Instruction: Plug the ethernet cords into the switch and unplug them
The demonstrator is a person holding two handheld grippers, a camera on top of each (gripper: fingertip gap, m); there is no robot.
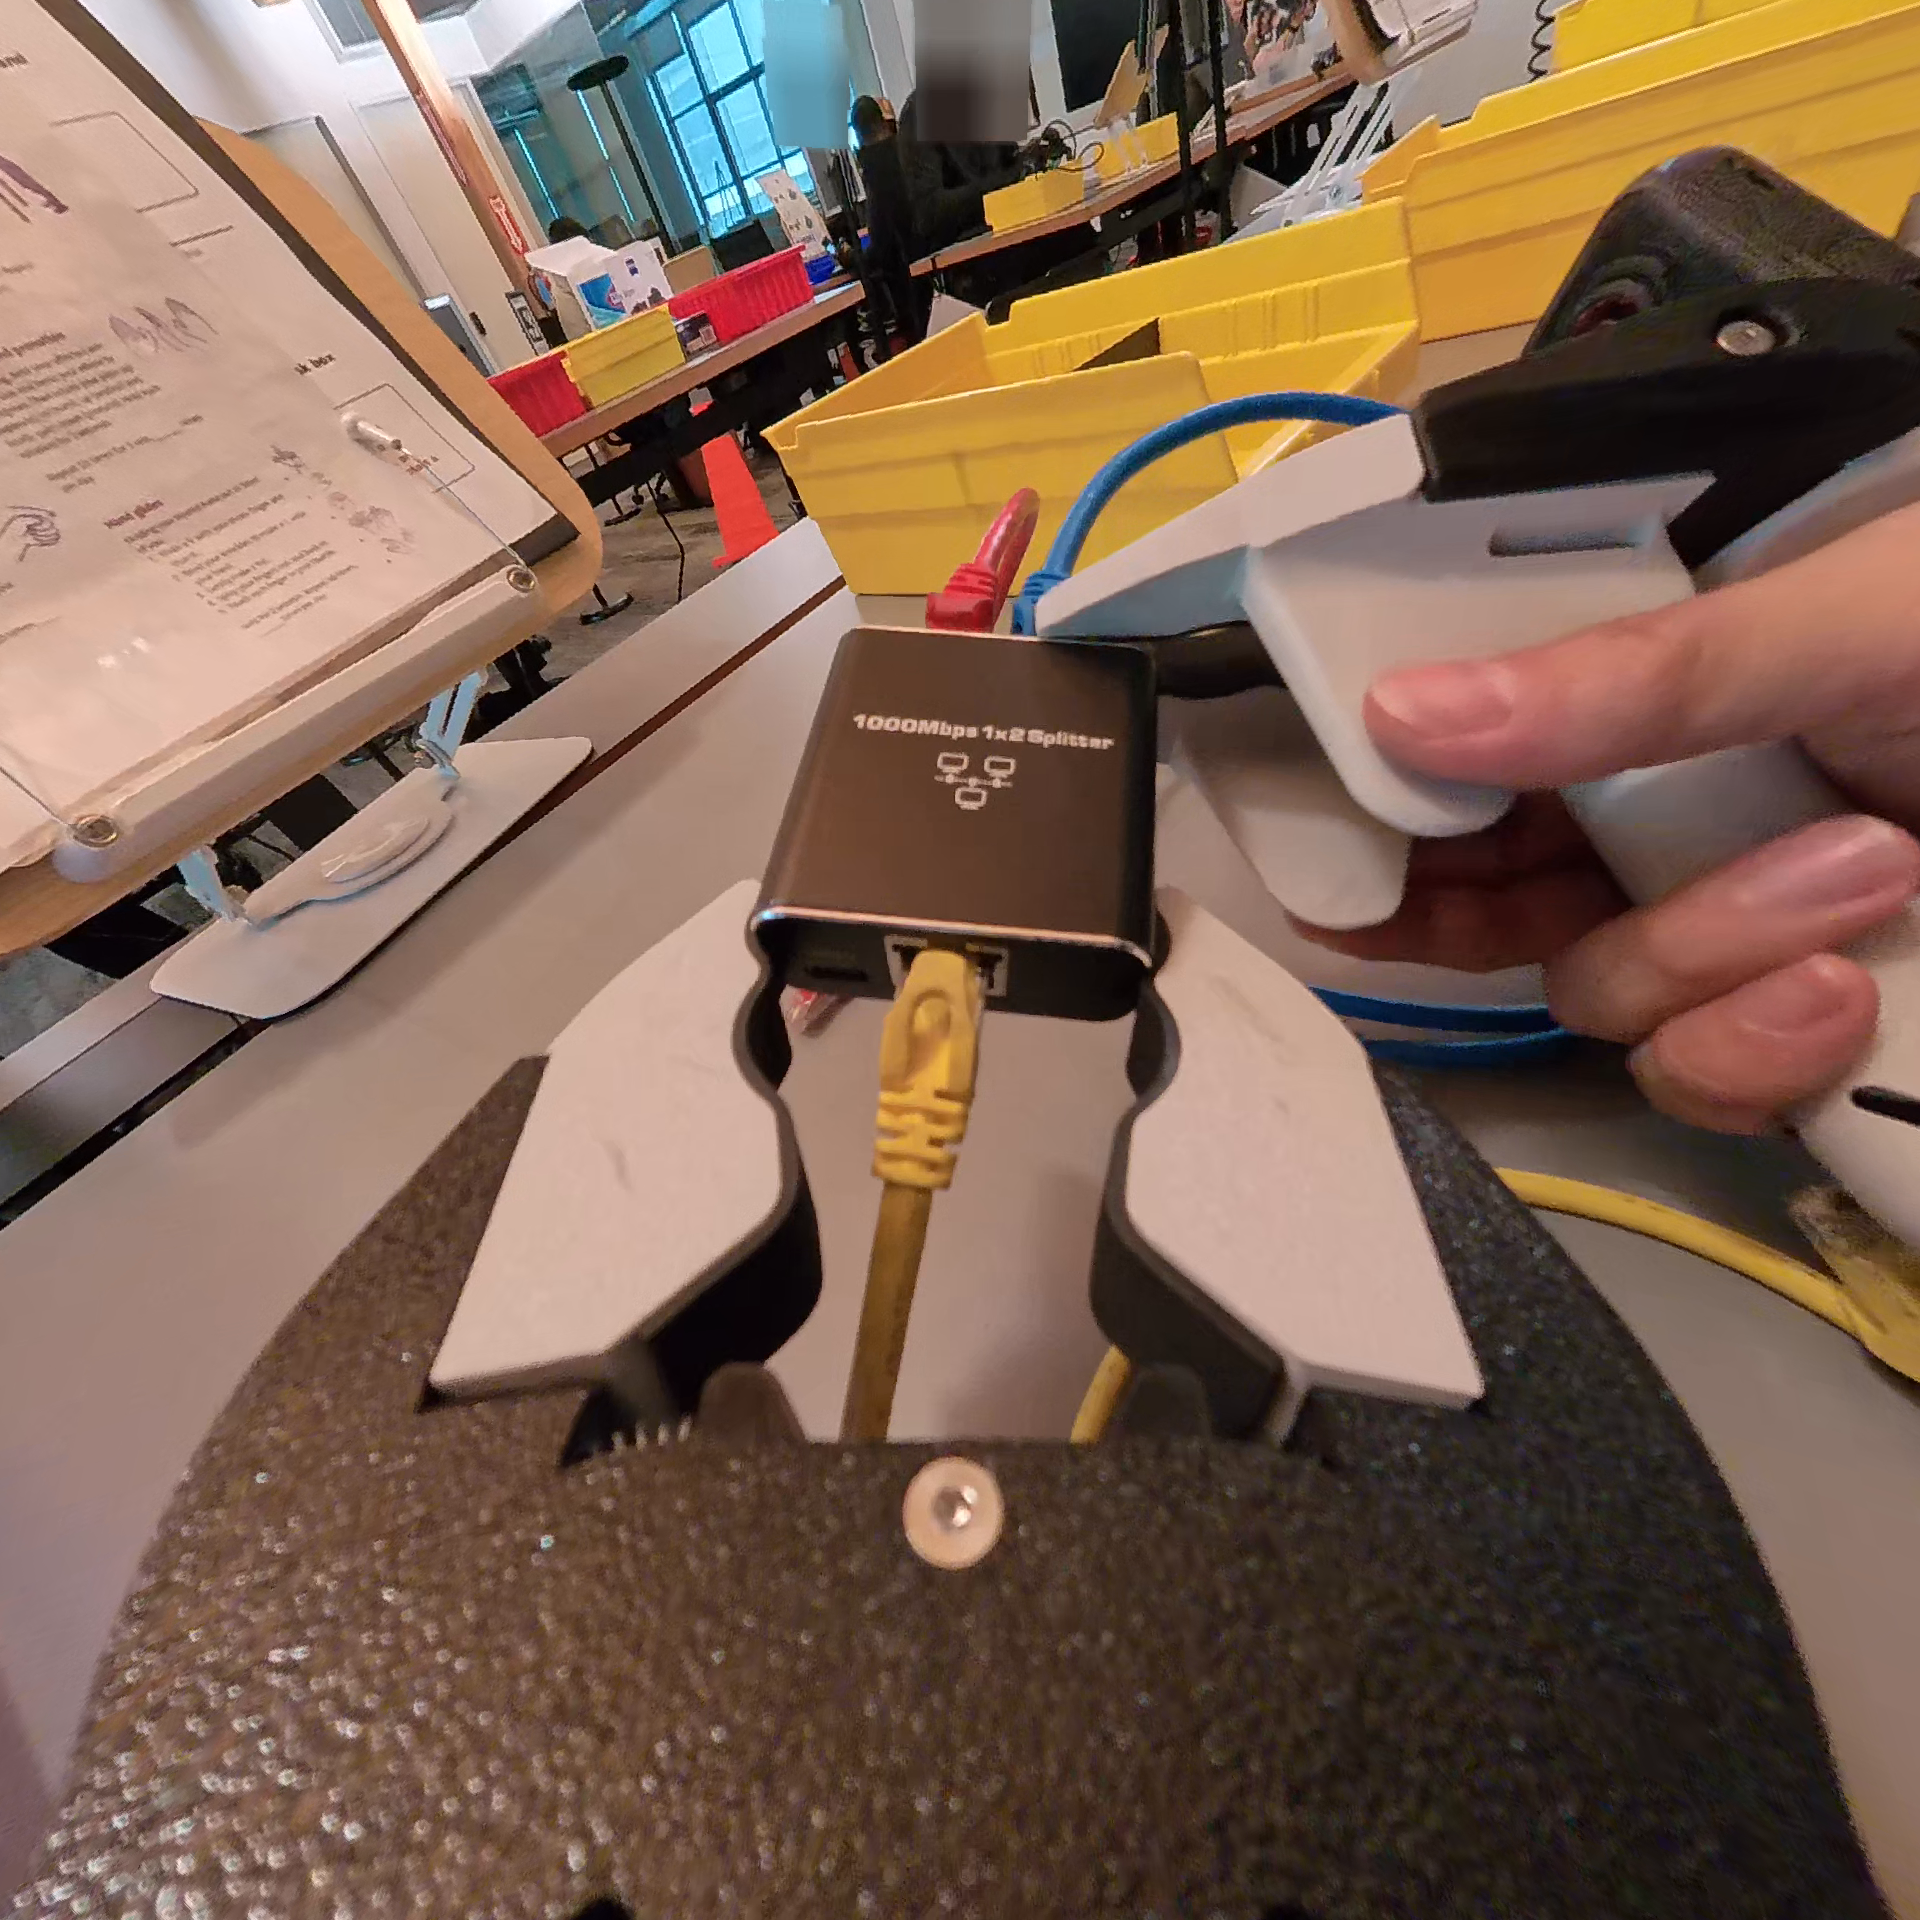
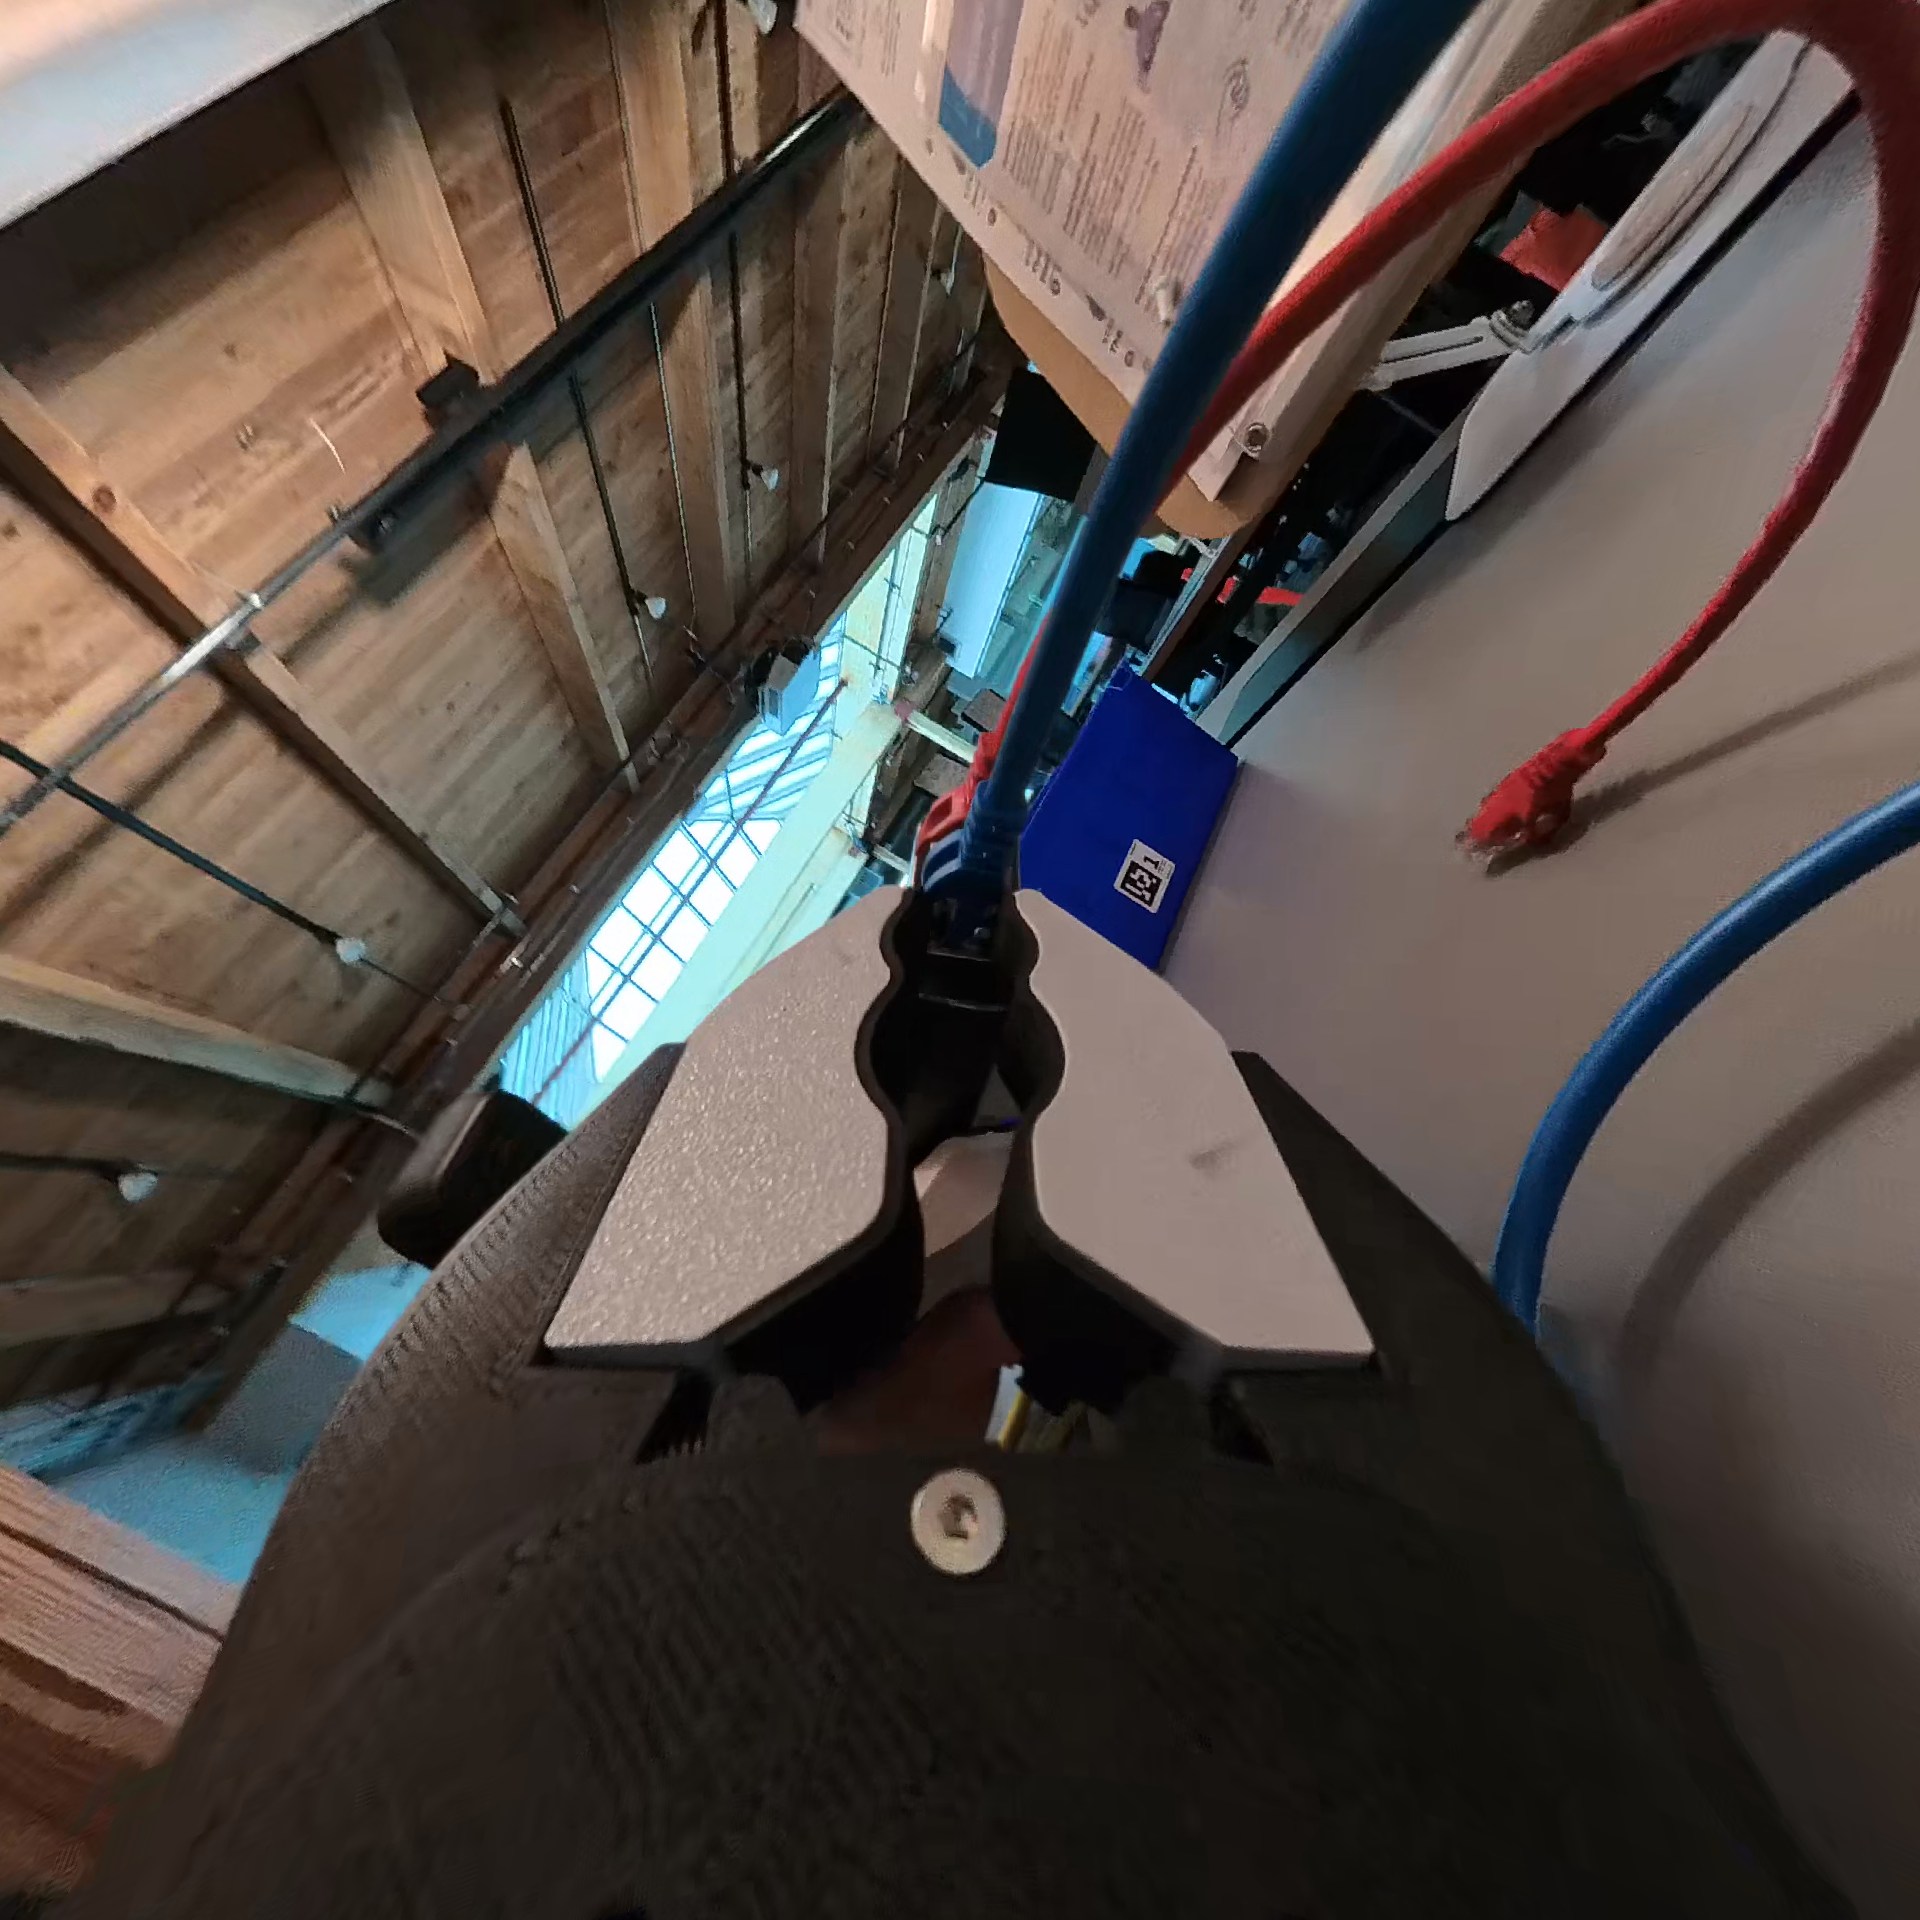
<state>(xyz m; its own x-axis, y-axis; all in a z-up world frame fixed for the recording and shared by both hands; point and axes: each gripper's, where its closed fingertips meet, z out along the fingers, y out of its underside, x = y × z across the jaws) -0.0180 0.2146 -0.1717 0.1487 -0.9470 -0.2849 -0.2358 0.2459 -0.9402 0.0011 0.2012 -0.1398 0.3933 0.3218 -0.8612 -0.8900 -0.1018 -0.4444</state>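
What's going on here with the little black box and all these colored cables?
A person is working two handheld grippers on a small black switch on a grey table. The left gripper is closed on the switch's near end, where a yellow cord is plugged in. The right gripper pinches the blue cord's plug at the far end, beside a red cord.

The black switch (image 1: 966,800) carries white lettering and a small network symbol on its top face, printed sheets (image 1: 177,416) fill the tilted stand, and a coded sticker (image 2: 1143,875) marks the blue bin (image 2: 1127,805).
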